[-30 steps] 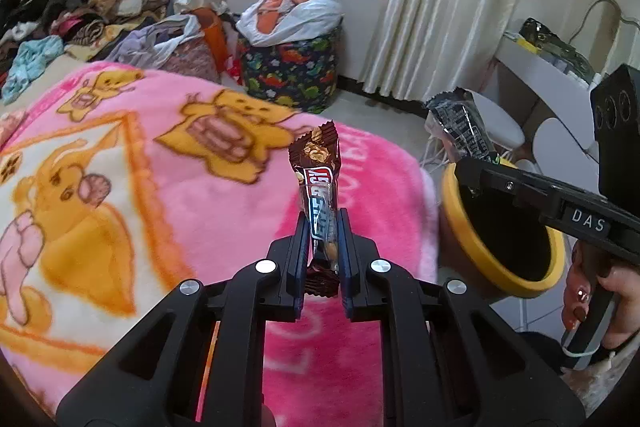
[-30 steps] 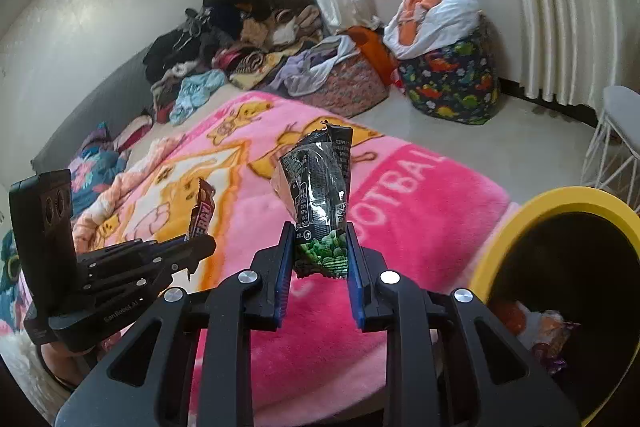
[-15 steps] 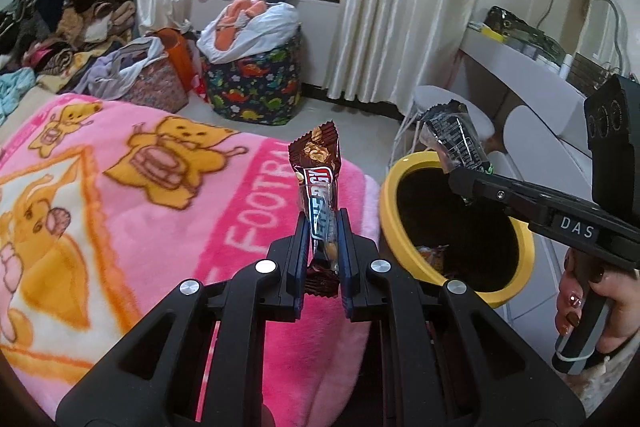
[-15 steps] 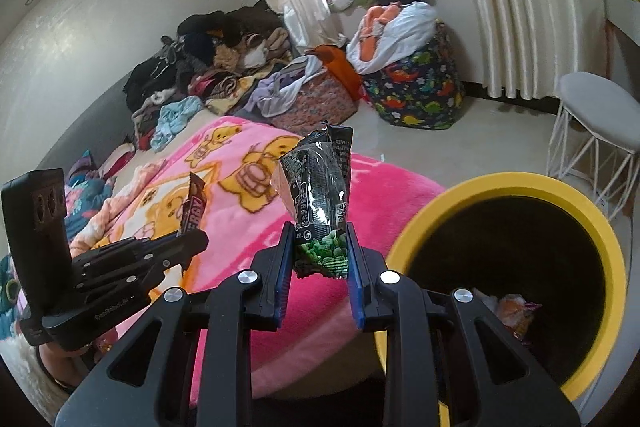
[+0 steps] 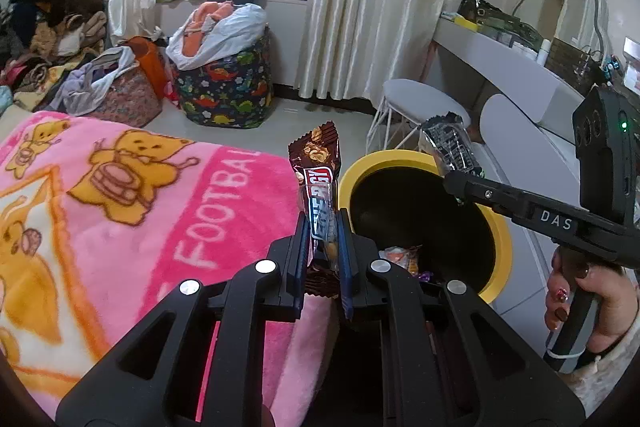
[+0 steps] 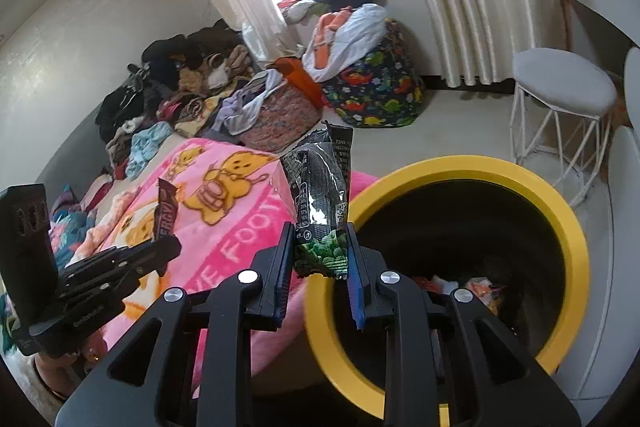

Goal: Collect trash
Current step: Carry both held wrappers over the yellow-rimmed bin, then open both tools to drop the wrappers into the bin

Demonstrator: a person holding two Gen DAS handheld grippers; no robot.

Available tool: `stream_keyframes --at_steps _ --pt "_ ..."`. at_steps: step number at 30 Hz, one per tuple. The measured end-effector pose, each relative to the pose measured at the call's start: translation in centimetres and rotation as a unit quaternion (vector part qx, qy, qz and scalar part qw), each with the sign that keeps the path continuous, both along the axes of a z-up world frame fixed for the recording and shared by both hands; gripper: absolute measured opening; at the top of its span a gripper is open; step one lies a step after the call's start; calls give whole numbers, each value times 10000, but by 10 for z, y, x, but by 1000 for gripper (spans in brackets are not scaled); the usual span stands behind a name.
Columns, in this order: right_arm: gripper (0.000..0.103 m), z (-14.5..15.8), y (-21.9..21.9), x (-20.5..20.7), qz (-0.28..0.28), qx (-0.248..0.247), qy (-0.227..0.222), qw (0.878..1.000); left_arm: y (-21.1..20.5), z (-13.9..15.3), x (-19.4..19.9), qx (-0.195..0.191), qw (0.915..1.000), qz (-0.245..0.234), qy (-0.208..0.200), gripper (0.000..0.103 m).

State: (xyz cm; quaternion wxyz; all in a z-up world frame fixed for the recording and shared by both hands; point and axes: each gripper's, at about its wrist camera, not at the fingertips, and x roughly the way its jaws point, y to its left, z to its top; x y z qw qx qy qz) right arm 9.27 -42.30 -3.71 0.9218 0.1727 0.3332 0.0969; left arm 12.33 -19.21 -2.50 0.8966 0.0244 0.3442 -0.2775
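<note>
Messy bedroom w/ pink blanket (image 5: 120,211). Left gripper (image 5: 323,259) clamps energy-bar wrapper (image 5: 318,183), right gripper (image 6: 318,259) clamps green snack bag (image 6: 320,195). Pls bring both over the yellow bin (image 6: 568,227) centre before releasing.

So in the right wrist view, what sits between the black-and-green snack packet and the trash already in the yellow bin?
Nothing but air and the bin's dark inside: the snack packet, clamped in the right gripper, stands above the yellow bin near its rim, wrappers low inside.
</note>
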Motion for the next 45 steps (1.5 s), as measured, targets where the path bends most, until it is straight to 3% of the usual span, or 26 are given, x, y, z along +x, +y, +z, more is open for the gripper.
stream_keyframes --at_steps 13,26,32,35,40,45 --pt "23 -18 -45 -12 -670 224 170 9974 -44 -5 5 -55 9992 -383 80 9" --pt "26 -50 -74 -18 -1086 406 615 9913 -102 -24 22 15 9961 -795 388 9" --pt "35 -60 -80 -18 -1147 459 756 9895 -125 -38 40 158 9943 -893 558 9" --pt "47 -62 -83 -21 -1215 460 787 9884 -133 -42 44 195 9936 -930 605 9" --pt "51 -61 -91 -30 -1383 508 784 9860 -144 -47 50 245 9921 -1022 686 10" --pt "65 -56 -102 -42 -1623 468 752 9828 -147 -47 47 255 9921 -1022 686 33"
